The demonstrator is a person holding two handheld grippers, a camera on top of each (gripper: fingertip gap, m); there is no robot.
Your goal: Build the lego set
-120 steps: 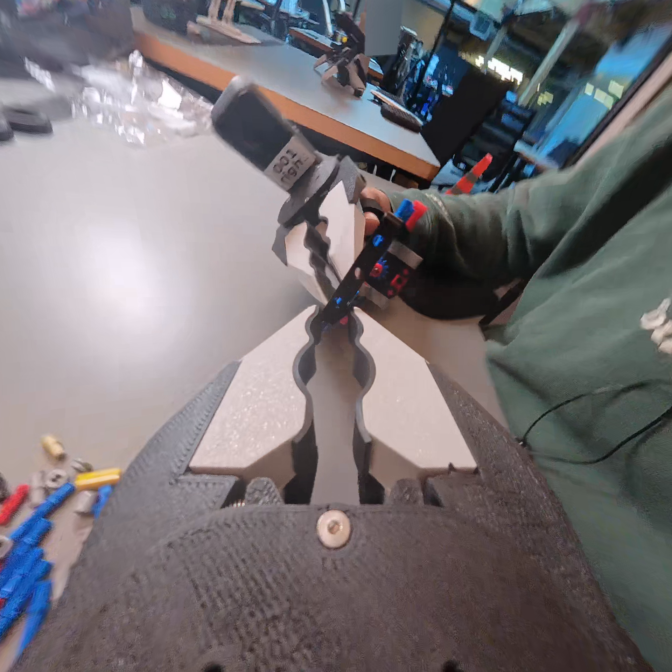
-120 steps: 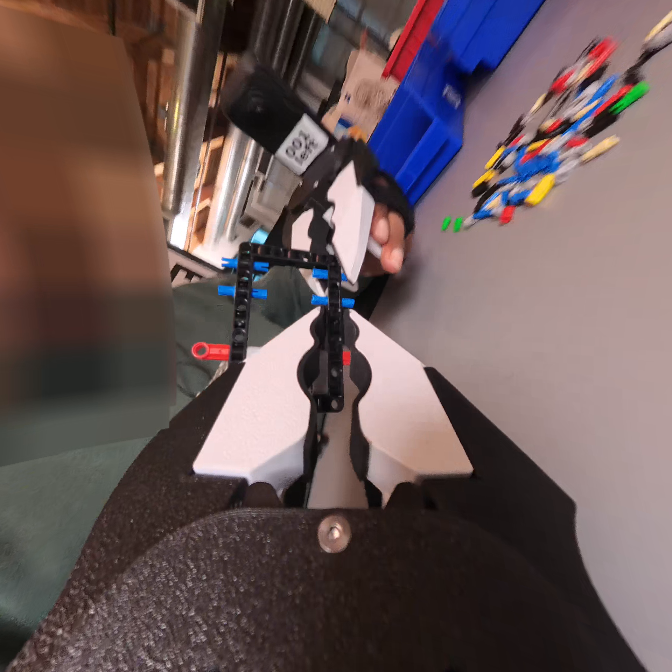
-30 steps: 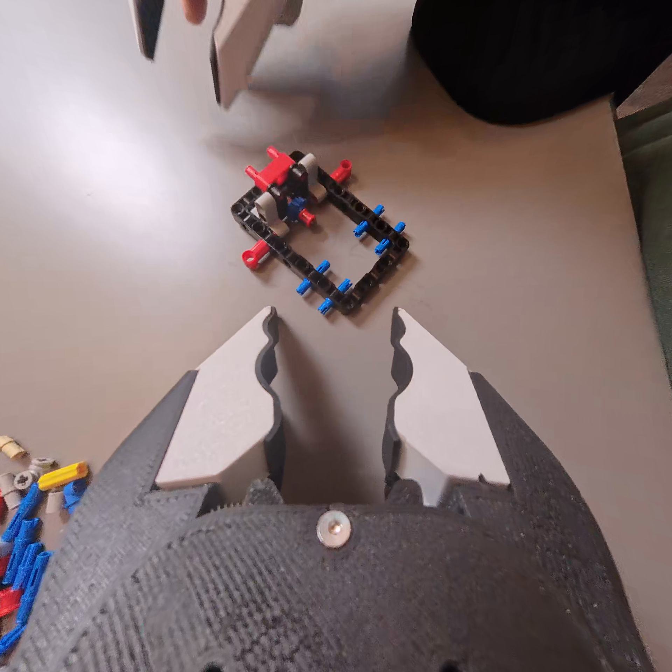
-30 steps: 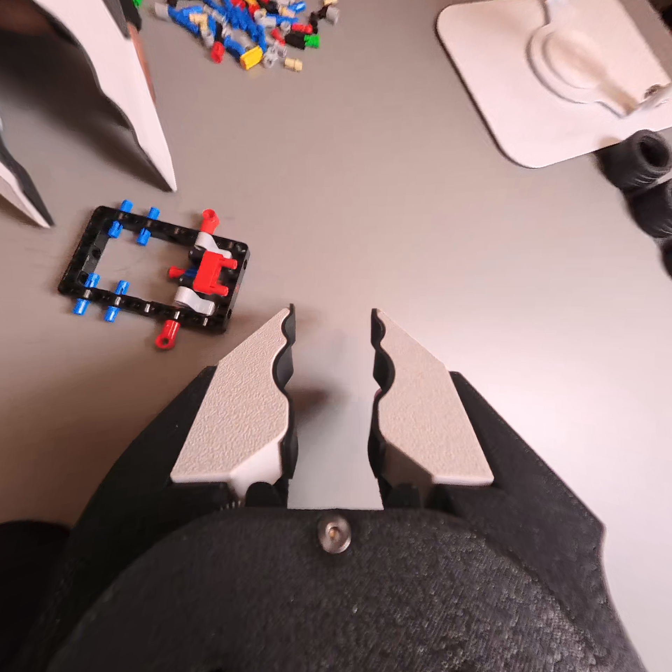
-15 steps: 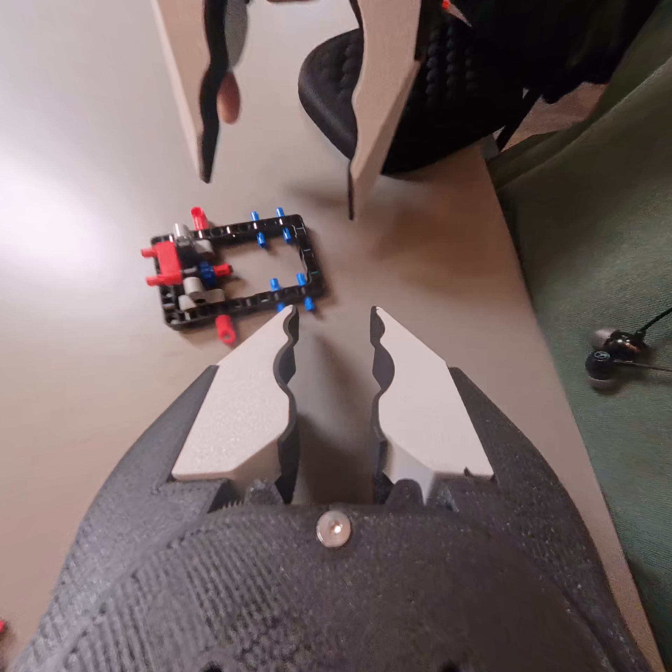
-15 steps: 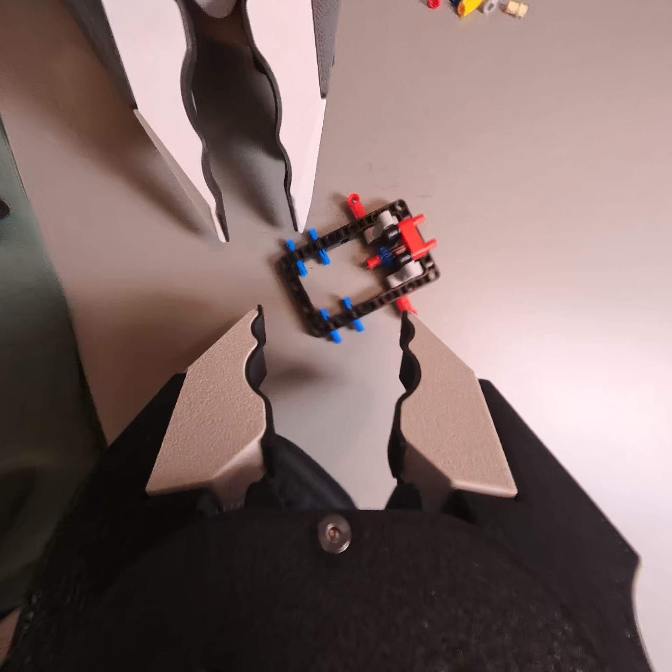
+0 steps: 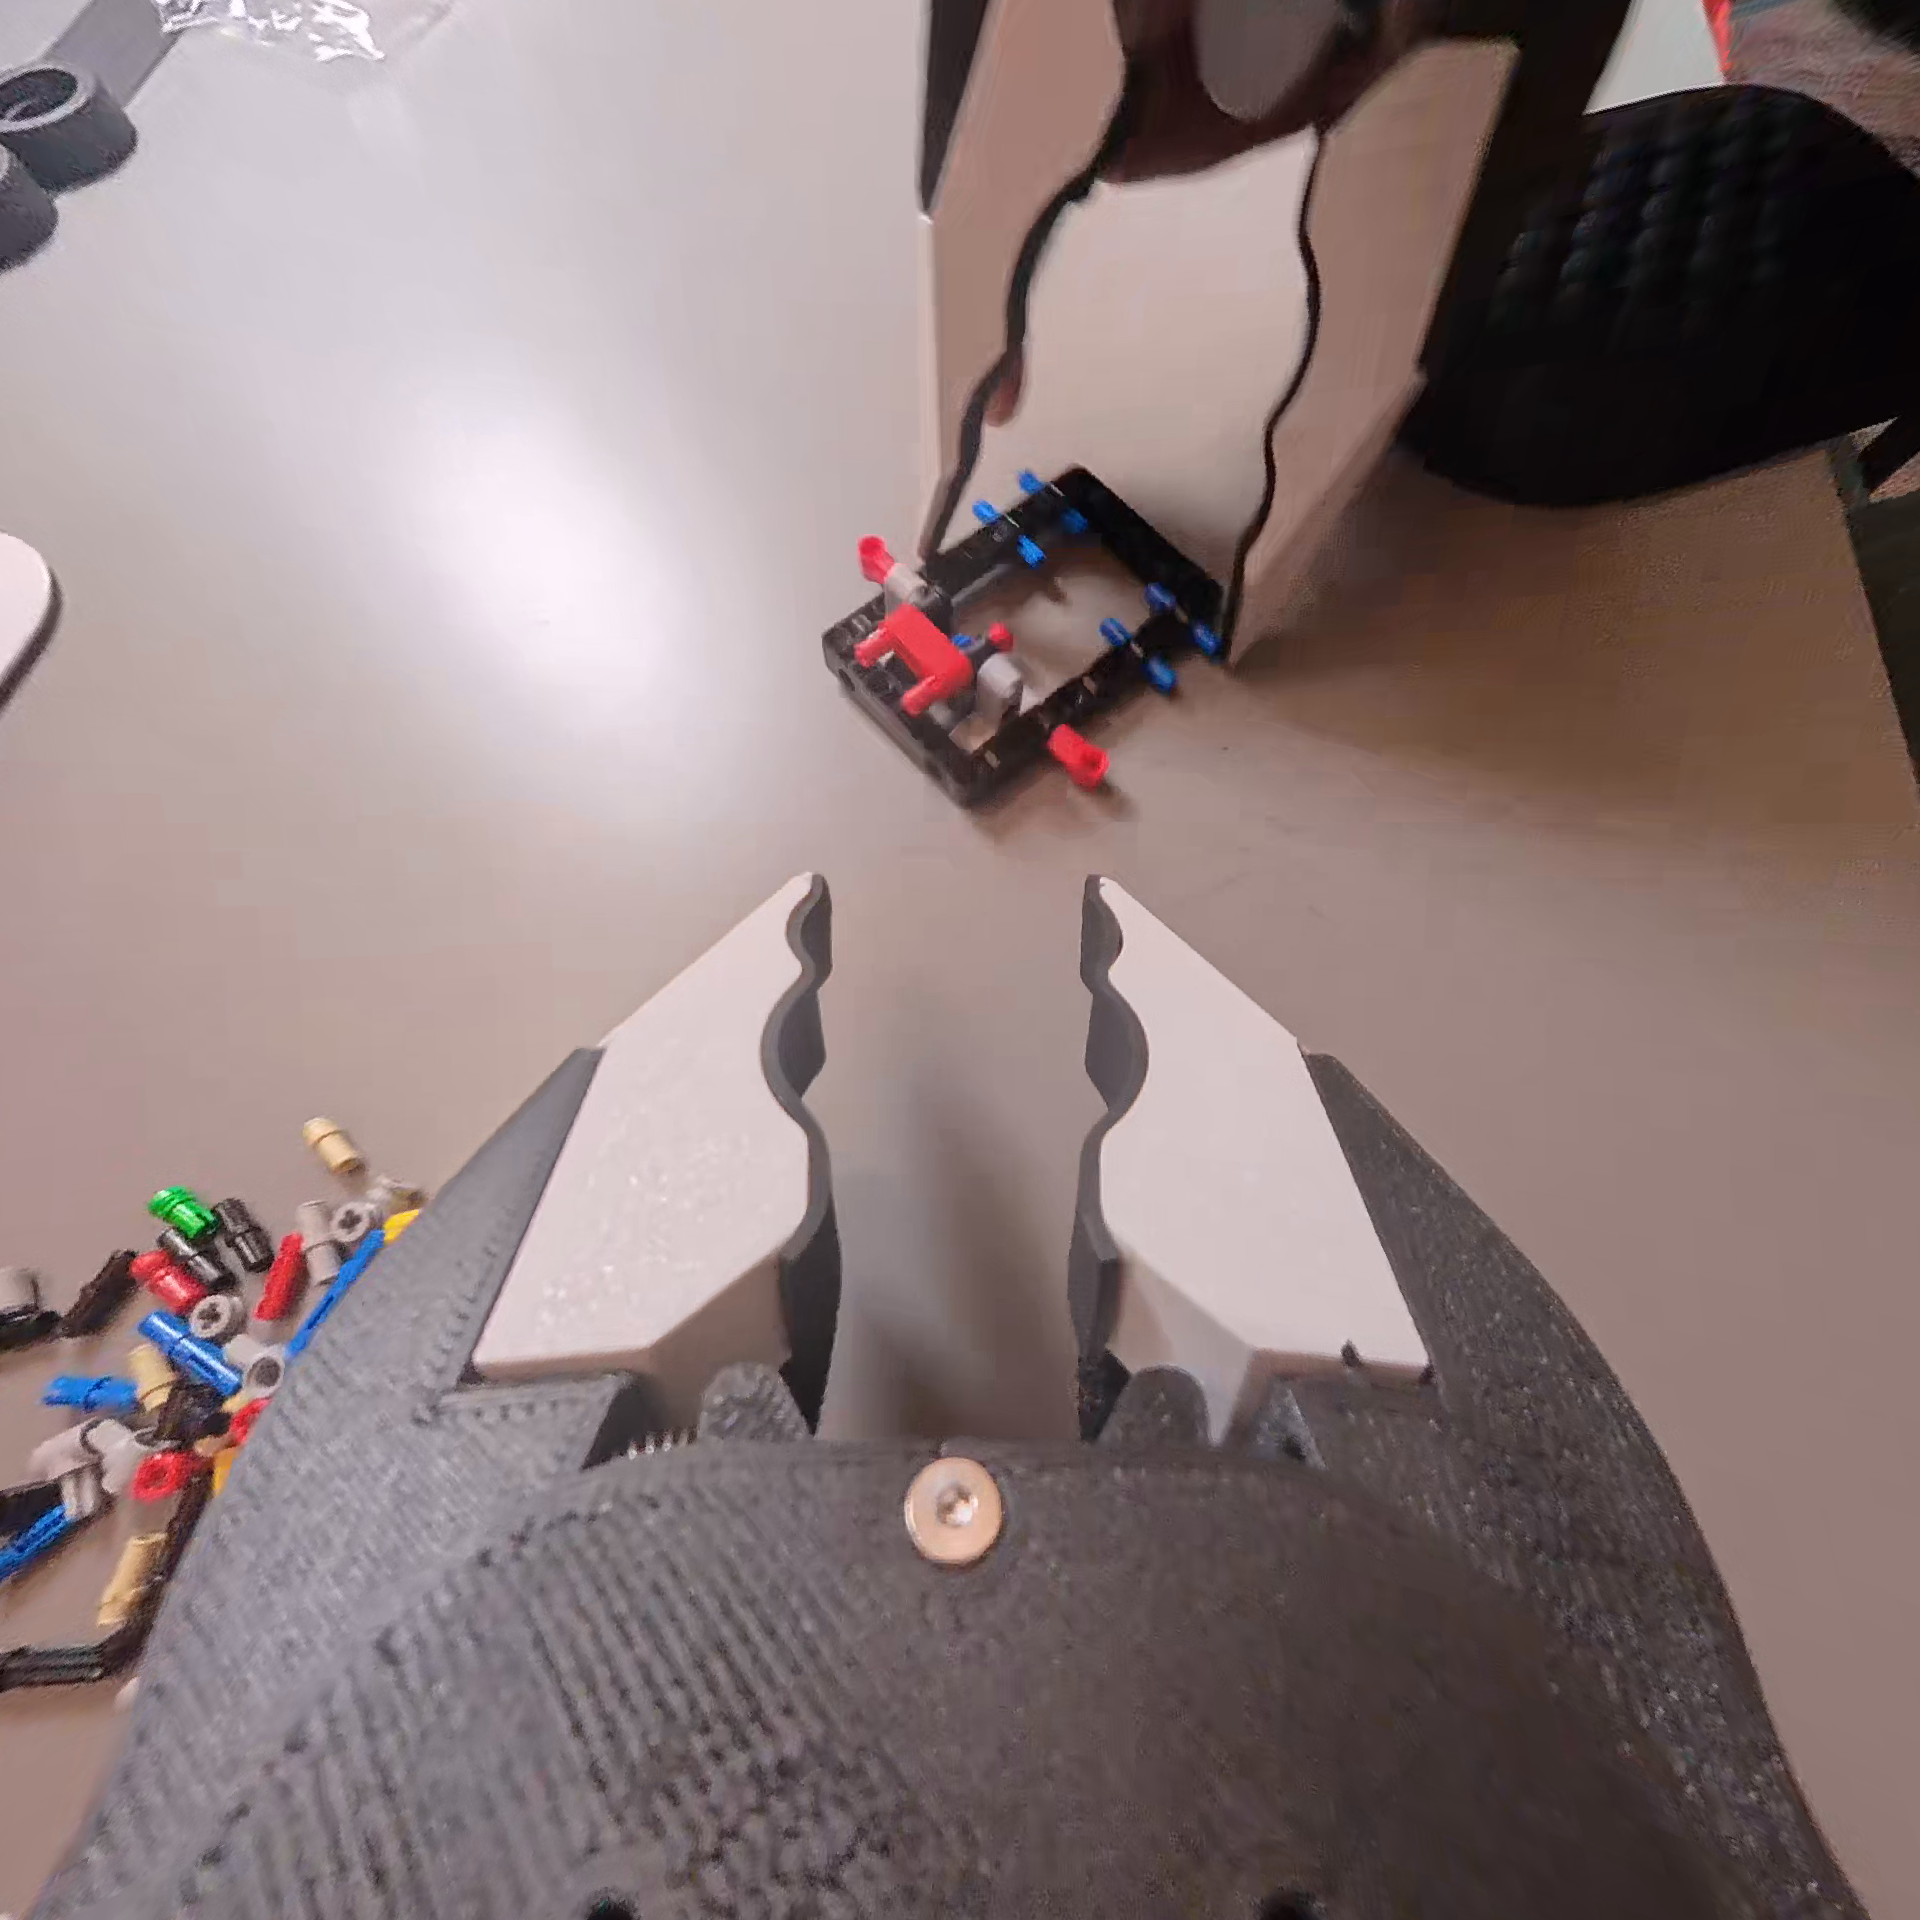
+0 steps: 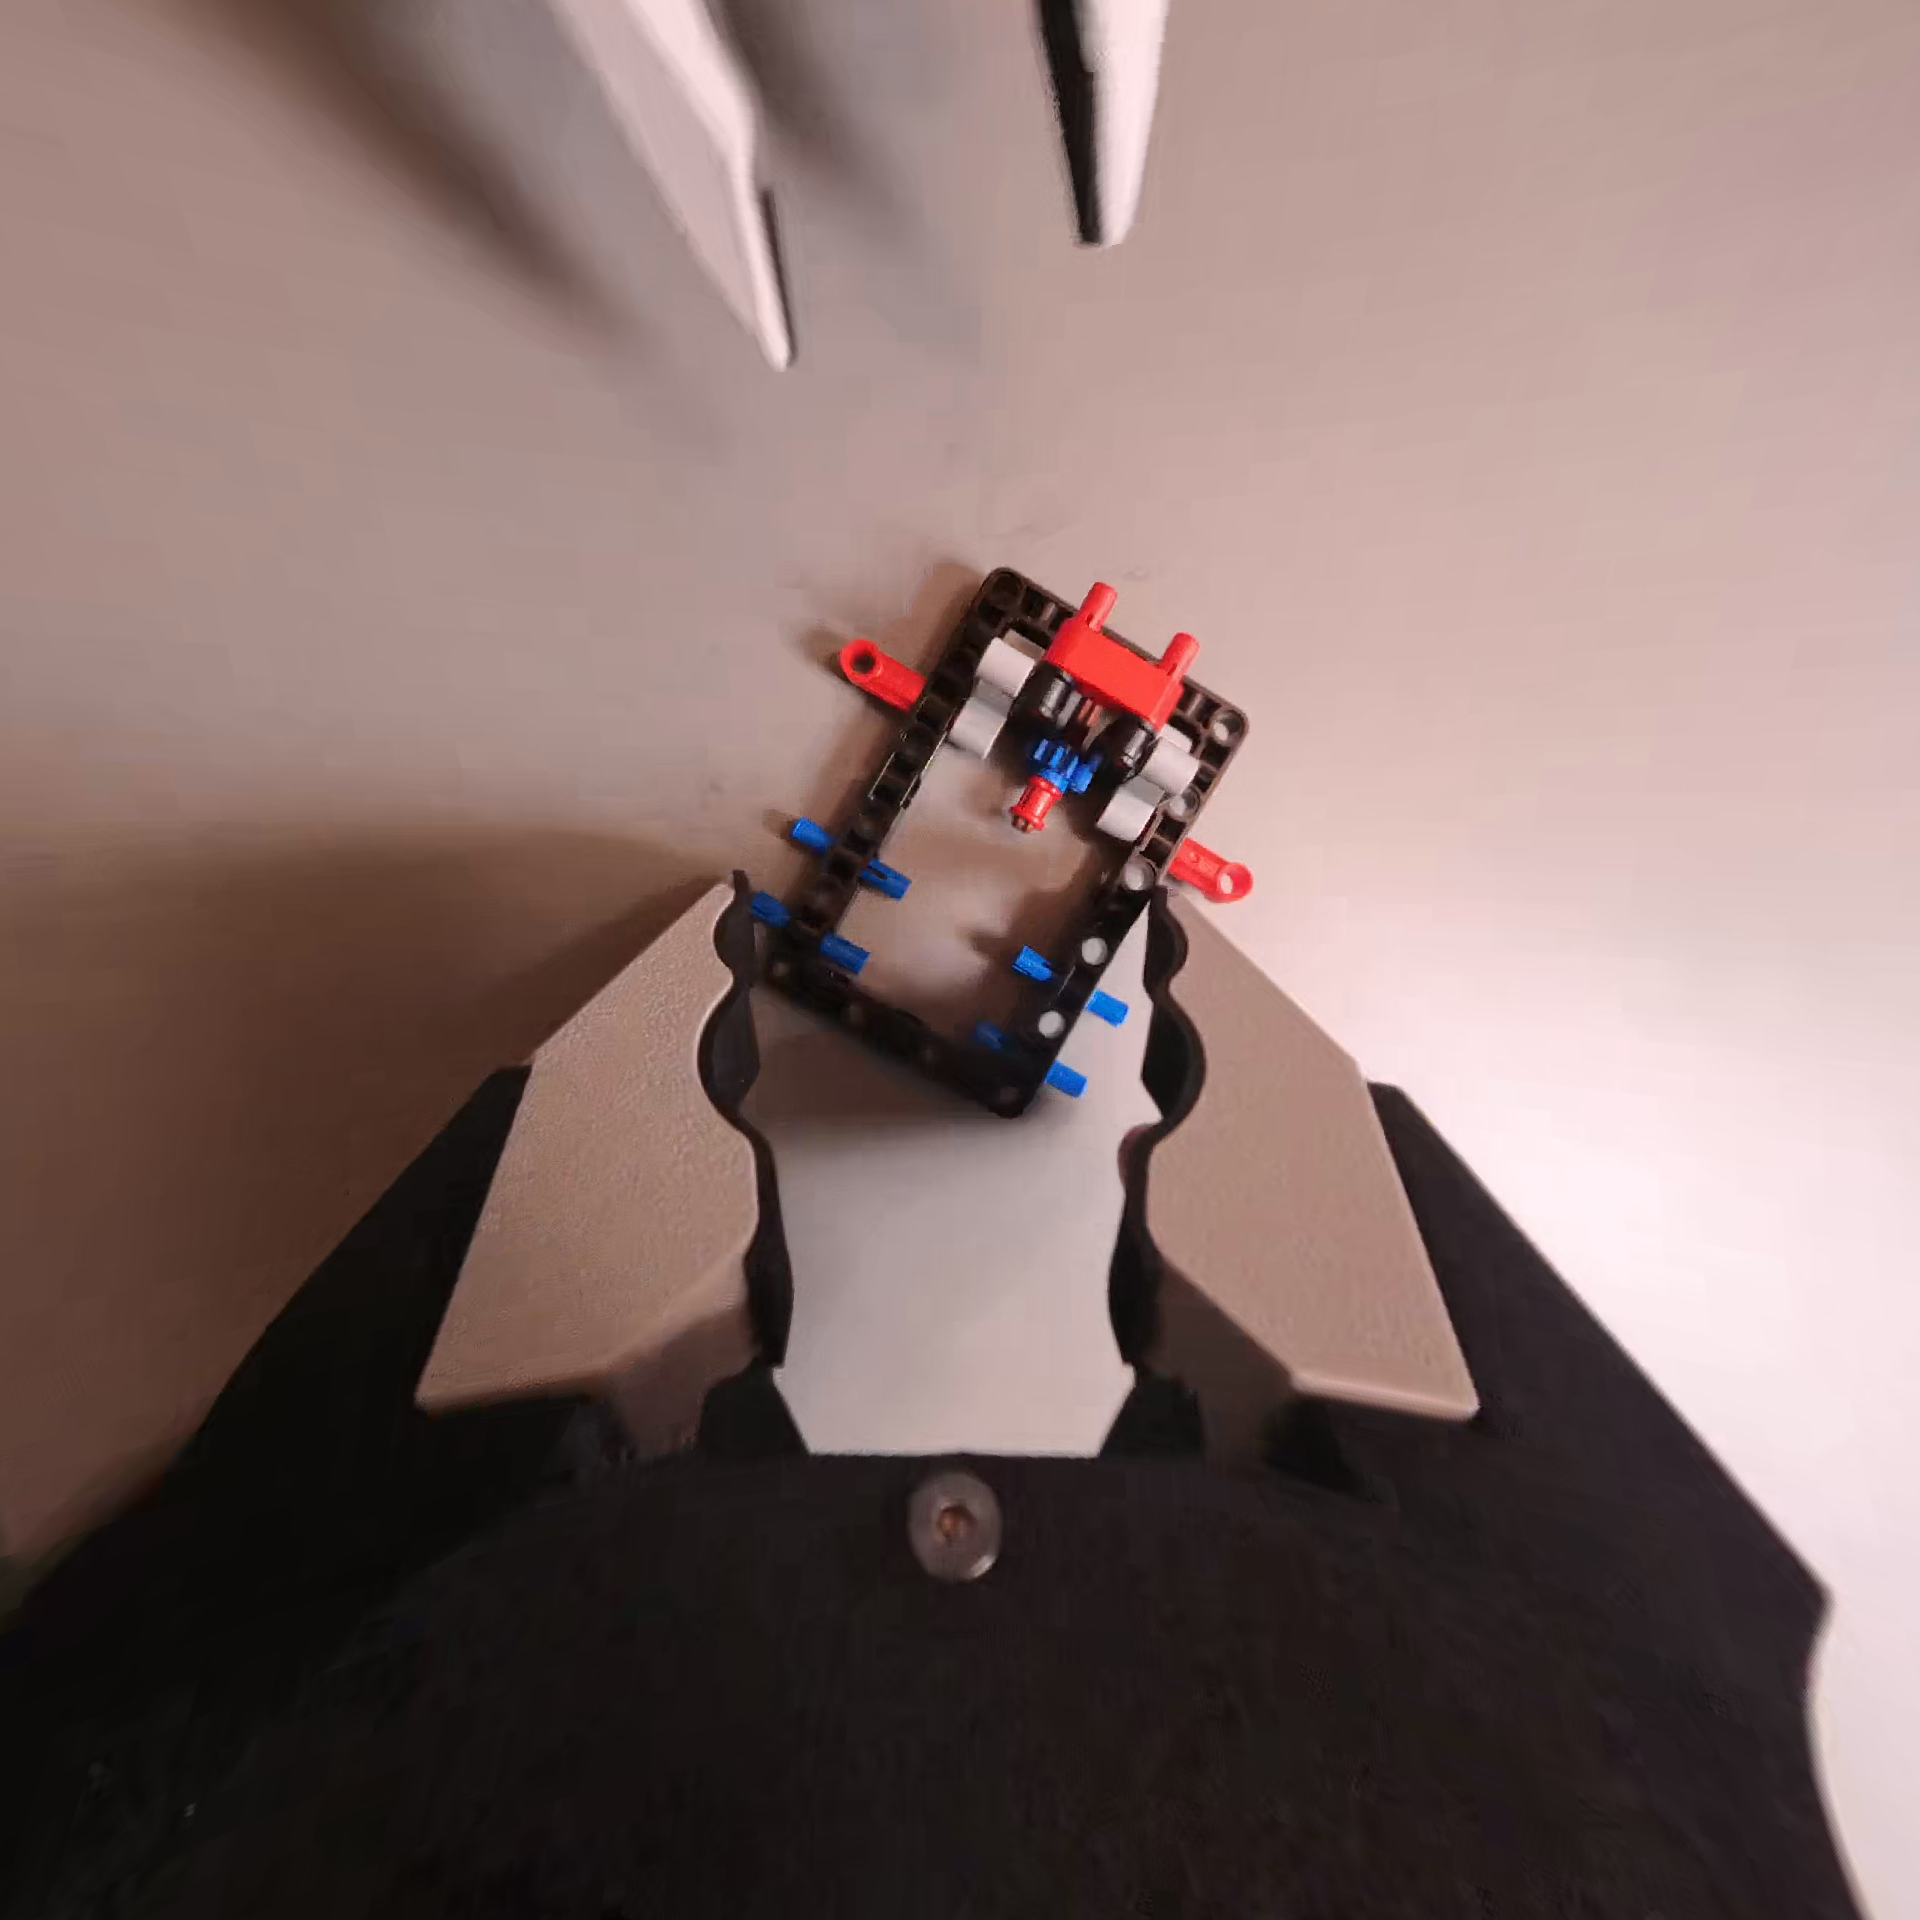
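Note:
A black rectangular lego frame lies flat on the table, with blue pins along its long sides, red pins sticking out and a red and grey assembly across one end. My right gripper is open, its jaws standing either side of the frame's blue-pin end, close to it or just touching. It also shows in the left wrist view, coming down from the top. My left gripper is open and empty, a short way back from the frame's red end. It shows blurred in the right wrist view.
A pile of loose lego pieces lies at the lower left by my left gripper. Black tyres and a clear plastic bag sit at the far left. The table edge runs along the right. Some 9 centimeters of space lies between my two pairs of fingers.
The frame, held in the air by both grippers 4 s ago, now lies on the table. My right gripper has come down around its blue-pin end. My left gripper has swung round to its red end.

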